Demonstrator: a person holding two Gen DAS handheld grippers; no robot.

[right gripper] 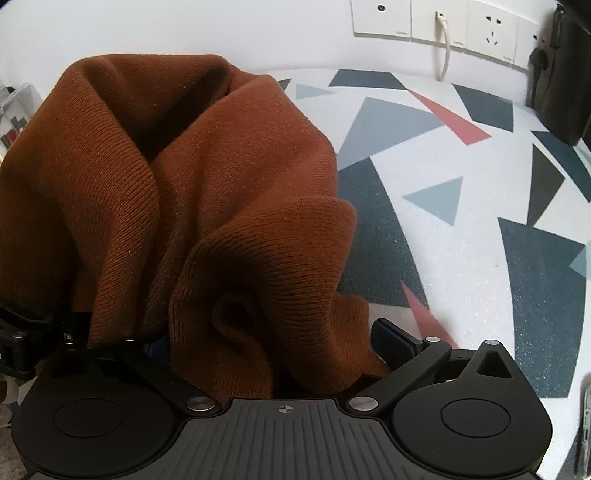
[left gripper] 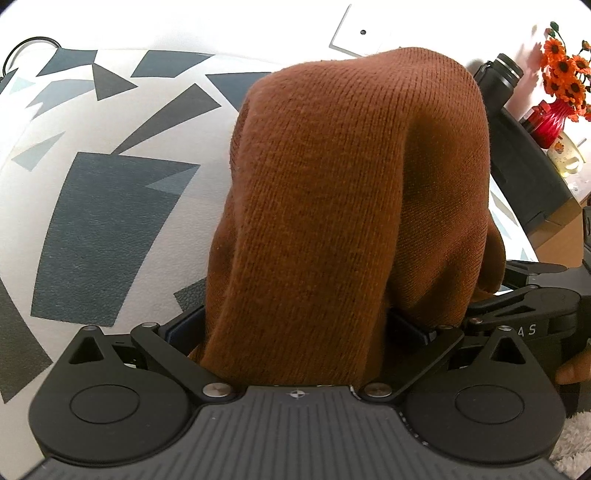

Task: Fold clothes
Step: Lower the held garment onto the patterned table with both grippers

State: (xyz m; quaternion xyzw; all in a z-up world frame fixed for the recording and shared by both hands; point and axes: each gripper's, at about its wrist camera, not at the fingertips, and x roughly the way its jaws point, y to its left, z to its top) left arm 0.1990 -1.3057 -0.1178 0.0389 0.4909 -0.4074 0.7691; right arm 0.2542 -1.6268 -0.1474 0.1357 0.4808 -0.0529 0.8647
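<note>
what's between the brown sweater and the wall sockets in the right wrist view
Only bare tabletop with its triangle pattern lies between the brown sweater and the wall sockets, as the right wrist view shows.

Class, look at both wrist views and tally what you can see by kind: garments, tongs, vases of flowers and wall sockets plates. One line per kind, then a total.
Garments: 1, the brown sweater
Tongs: 2, left tongs and right tongs
Vases of flowers: 1, the red vase
Wall socket plates: 4, the socket row
Total: 8
</note>
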